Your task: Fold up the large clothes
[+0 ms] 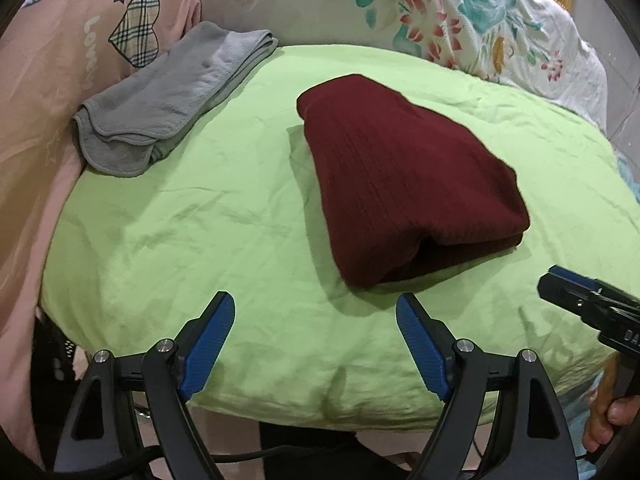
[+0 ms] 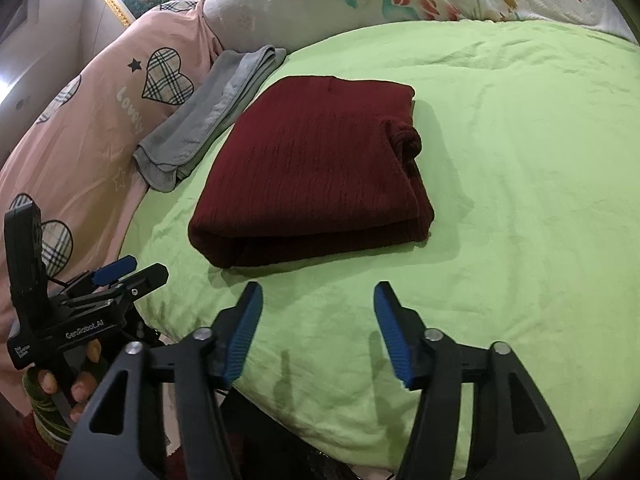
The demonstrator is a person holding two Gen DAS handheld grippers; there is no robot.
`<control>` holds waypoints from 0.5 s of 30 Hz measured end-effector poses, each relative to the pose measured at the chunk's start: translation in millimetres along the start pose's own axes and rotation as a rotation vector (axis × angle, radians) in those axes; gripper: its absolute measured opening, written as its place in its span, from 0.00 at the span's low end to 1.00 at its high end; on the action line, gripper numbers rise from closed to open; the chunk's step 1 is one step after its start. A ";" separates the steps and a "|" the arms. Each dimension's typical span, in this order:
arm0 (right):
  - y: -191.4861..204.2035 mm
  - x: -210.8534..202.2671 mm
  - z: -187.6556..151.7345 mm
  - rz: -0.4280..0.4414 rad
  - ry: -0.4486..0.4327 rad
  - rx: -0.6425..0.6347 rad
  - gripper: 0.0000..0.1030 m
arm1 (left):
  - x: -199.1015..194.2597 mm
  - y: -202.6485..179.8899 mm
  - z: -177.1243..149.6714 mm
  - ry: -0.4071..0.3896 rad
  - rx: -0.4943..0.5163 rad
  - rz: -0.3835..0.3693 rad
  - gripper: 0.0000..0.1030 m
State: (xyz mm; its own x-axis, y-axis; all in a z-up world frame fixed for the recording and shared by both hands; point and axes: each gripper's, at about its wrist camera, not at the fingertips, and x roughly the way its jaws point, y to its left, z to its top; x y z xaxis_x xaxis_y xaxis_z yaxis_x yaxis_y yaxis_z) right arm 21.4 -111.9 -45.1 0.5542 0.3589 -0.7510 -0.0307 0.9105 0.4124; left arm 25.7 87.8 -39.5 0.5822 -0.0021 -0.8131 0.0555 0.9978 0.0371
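A dark red ribbed garment (image 1: 404, 184) lies folded into a thick rectangle on the green bedsheet (image 1: 224, 232); it also shows in the right wrist view (image 2: 316, 168). My left gripper (image 1: 316, 304) is open and empty, held near the bed's front edge, short of the garment. My right gripper (image 2: 318, 292) is open and empty, just in front of the garment's near folded edge. The right gripper shows at the right of the left wrist view (image 1: 560, 284). The left gripper shows at the lower left of the right wrist view (image 2: 132, 270).
A folded grey towel (image 1: 172, 100) lies at the back left of the sheet, against a pink duvet with plaid hearts (image 1: 60, 80). A floral quilt (image 1: 460, 20) is piled along the back. The bed's front edge (image 1: 320, 416) runs just ahead of my grippers.
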 end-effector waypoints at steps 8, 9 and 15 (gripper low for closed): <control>12.4 -5.5 0.5 -0.023 0.002 -0.066 0.69 | -7.5 4.6 -0.3 -0.021 0.021 0.045 0.81; 13.8 -6.2 0.5 -0.025 0.001 -0.070 0.70 | -8.7 4.2 0.7 -0.020 0.028 0.056 0.81; 17.4 -10.7 6.2 -0.022 -0.013 -0.075 0.71 | -19.9 9.8 7.4 -0.059 0.010 0.055 0.81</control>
State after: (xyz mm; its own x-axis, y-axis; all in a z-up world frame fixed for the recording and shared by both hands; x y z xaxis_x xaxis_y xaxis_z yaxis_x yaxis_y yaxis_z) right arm 20.1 -101.2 -26.7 0.5664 0.3365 -0.7523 -0.0805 0.9311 0.3559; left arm 20.7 97.1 -18.6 0.6313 0.0484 -0.7740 0.0304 0.9957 0.0871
